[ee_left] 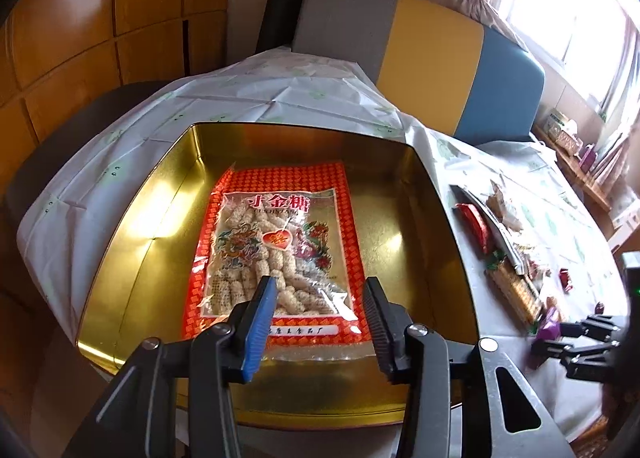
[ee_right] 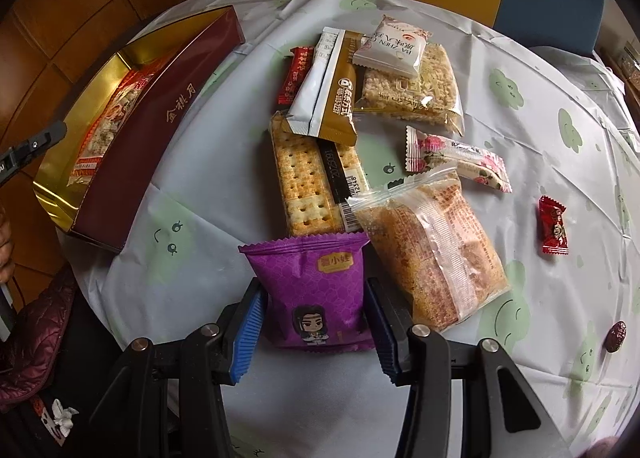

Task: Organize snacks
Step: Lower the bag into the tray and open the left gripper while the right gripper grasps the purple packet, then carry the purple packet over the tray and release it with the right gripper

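Grippers first. Left gripper (ee_left: 320, 308) hangs over the near end of the gold tin (ee_left: 132, 250), its fingers spread apart with nothing between them, tips above the lower edge of the red sesame-candy bag (ee_left: 276, 250). Right gripper (ee_right: 314, 322) sits low over the tablecloth (ee_right: 540, 58), its pads either side of the purple snack packet (ee_right: 312, 290); the pads flank the packet closely, but whether they press on it cannot be told.

Tin contents: the red sesame-candy bag alone, lying flat on the gold floor, lengthwise, nearer the right wall than the left.

Right wrist view alone shows the loose pile in detail: a cracker pack (ee_right: 308, 182) just beyond the purple packet, a gold-and-white sachet (ee_right: 328, 90) overlapping its far end, a small dark red bar (ee_right: 296, 74) beside that, a puffed-rice slab (ee_right: 420, 90) with a white pouch (ee_right: 392, 46) on top, a floral wrapper (ee_right: 456, 158), and a clear bag of brown cake (ee_right: 432, 254) touching the purple packet's right side. A red candy (ee_right: 554, 226) lies well apart to the right. The same view shows the tin's maroon outer wall. Left wrist view alone shows the tin's full interior.
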Demonstrator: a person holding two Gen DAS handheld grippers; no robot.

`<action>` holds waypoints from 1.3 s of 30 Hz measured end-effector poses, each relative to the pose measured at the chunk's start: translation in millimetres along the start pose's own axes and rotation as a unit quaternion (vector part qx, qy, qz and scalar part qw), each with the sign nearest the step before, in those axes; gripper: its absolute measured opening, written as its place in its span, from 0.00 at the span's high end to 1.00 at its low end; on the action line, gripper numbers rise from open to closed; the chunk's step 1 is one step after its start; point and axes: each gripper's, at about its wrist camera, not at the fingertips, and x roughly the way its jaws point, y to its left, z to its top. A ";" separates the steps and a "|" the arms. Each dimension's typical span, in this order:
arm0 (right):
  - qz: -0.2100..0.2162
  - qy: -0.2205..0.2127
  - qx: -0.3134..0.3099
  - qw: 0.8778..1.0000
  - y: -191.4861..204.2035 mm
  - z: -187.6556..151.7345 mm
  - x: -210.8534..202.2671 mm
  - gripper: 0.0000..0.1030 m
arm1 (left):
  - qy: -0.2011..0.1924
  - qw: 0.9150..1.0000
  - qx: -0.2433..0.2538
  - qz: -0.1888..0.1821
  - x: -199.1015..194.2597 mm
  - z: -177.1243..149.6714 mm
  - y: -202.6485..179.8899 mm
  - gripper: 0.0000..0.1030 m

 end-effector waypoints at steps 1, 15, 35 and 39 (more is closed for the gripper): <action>-0.002 -0.002 0.000 1.000 0.6 -0.6 -1.5 0.51 | 0.001 1.000 0.002 0.002 0.0 -1.1 -0.2 0.56; -0.033 -0.029 0.014 0.999 1.2 -10.2 -20.4 0.61 | -0.005 1.000 0.023 0.020 -1.7 -9.6 1.4 0.56; 0.091 -0.090 -0.038 0.991 131.2 88.7 -30.5 0.61 | -0.009 0.999 -0.027 0.042 -3.3 -11.3 41.4 0.56; 0.086 -0.102 -0.028 0.991 142.6 120.0 -20.0 0.57 | -0.009 0.999 -0.031 0.040 -2.5 -11.5 44.5 0.56</action>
